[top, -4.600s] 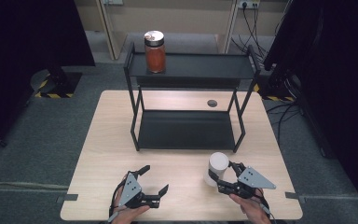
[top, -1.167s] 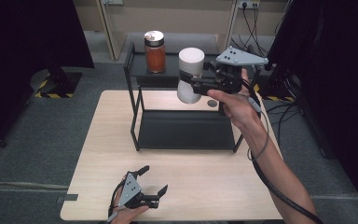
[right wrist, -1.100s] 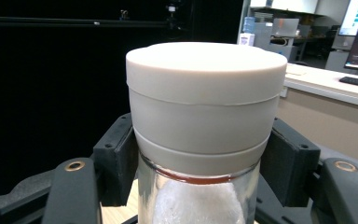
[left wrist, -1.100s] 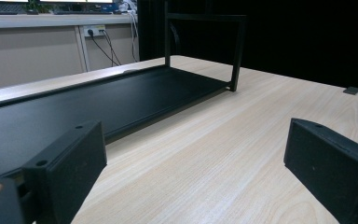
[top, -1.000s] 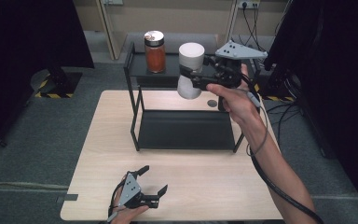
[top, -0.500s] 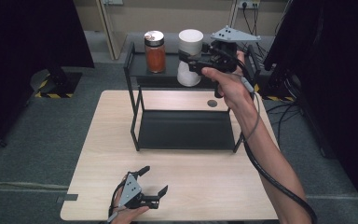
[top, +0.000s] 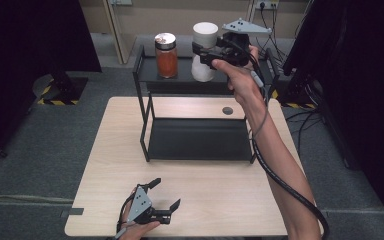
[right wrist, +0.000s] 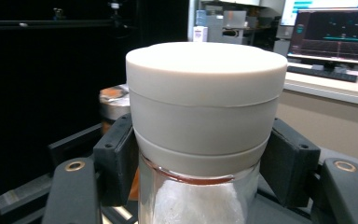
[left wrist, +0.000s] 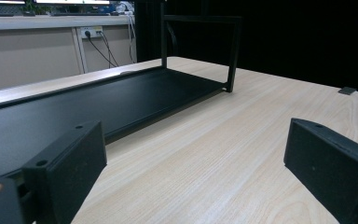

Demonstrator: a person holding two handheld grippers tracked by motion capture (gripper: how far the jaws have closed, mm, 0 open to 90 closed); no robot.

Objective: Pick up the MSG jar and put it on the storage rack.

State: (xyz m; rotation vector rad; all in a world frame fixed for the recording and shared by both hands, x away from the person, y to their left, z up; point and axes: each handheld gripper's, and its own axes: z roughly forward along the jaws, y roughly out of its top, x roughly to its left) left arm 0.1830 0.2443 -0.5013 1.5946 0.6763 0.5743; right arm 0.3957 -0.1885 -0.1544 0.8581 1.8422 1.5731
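One jar (top: 204,52), white-lidded, is sitting upright in our right tool (top: 206,54), jaws clamped below the lid, hovering over the rack's top shelf (top: 240,70) just right of the orange jar (top: 166,55). Left tool (top: 166,199) is resting wide open and empty on the tabletop (top: 220,195).

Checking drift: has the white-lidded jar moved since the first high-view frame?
Yes. The white-lidded jar, clamped in the right gripper, went from the table's near edge up to the rack's top shelf, beside the orange jar.

Two jars (top: 204,50) (top: 166,54), one black rack (top: 195,140), two tools (top: 206,54) (top: 166,196)
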